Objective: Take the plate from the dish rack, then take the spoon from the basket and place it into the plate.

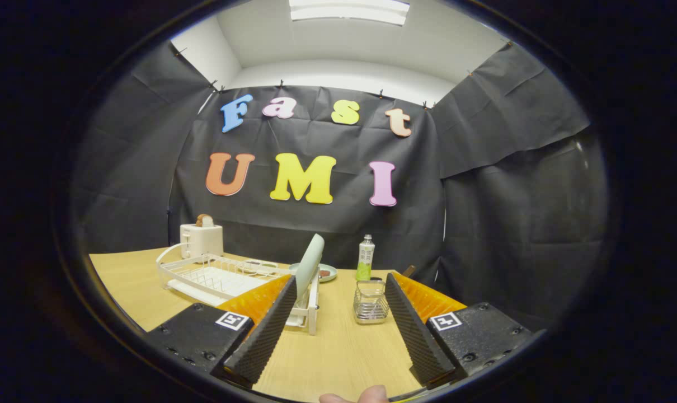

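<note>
A pale green plate (310,260) stands on edge at the near end of the white dish rack (215,277) on the wooden table. My gripper (341,282) is open, its fingers spread wide above the table. The plate rises just beyond the left fingertip (285,296). A small wire basket (370,302) sits ahead, between the fingers and close to the right one; I cannot make out a spoon in it. A brown tip (409,270) pokes up behind the right finger. Nothing is between the fingers.
A white toaster (201,239) with a slice of bread stands behind the rack. A green-and-white bottle (365,257) and a small plate with food (327,273) lie beyond the basket. Bare table (338,352) lies under the fingers. A person's fingertip (366,395) shows below.
</note>
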A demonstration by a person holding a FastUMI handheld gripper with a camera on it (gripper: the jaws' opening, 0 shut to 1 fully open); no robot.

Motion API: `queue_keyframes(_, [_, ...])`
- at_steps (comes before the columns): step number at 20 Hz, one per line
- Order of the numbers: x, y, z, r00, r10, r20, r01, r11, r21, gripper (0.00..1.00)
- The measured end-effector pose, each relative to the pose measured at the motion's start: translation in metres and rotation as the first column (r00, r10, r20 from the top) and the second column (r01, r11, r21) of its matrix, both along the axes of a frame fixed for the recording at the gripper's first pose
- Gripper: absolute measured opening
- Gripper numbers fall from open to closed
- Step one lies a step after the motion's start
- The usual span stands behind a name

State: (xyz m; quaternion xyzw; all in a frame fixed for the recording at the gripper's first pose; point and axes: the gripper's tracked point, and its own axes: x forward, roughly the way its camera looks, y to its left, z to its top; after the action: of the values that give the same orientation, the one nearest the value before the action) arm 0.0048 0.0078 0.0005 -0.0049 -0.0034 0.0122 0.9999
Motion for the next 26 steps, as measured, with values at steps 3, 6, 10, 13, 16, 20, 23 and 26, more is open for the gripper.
queue_keyframes(3, [0.001, 0.005, -0.003, 1.000, 0.018, -0.008, -0.018, 1.000, 0.013, 1.00])
queue_keyframes(6, [0.004, 0.005, -0.002, 1.000, 0.018, -0.006, -0.018, 1.000, 0.020, 1.00])
queue_keyframes(10, [0.004, 0.003, -0.002, 1.000, 0.014, -0.003, -0.014, 1.000, 0.014, 1.00])
queue_keyframes(13, [0.004, 0.006, -0.001, 1.000, 0.018, 0.001, -0.018, 1.000, 0.009, 1.00])
queue_keyframes(16, [0.007, 0.008, -0.002, 1.000, 0.021, -0.010, -0.021, 1.000, 0.012, 1.00])
queue_keyframes(20, [0.019, 0.008, -0.001, 0.998, 0.036, -0.054, -0.035, 0.999, 0.019, 1.00])
queue_keyframes(23, [0.040, 0.011, 0.010, 0.992, 0.070, -0.102, -0.066, 0.997, 0.035, 1.00])
queue_keyframes(26, [0.070, 0.013, 0.032, 0.986, 0.089, -0.142, -0.085, 0.996, 0.035, 1.00])
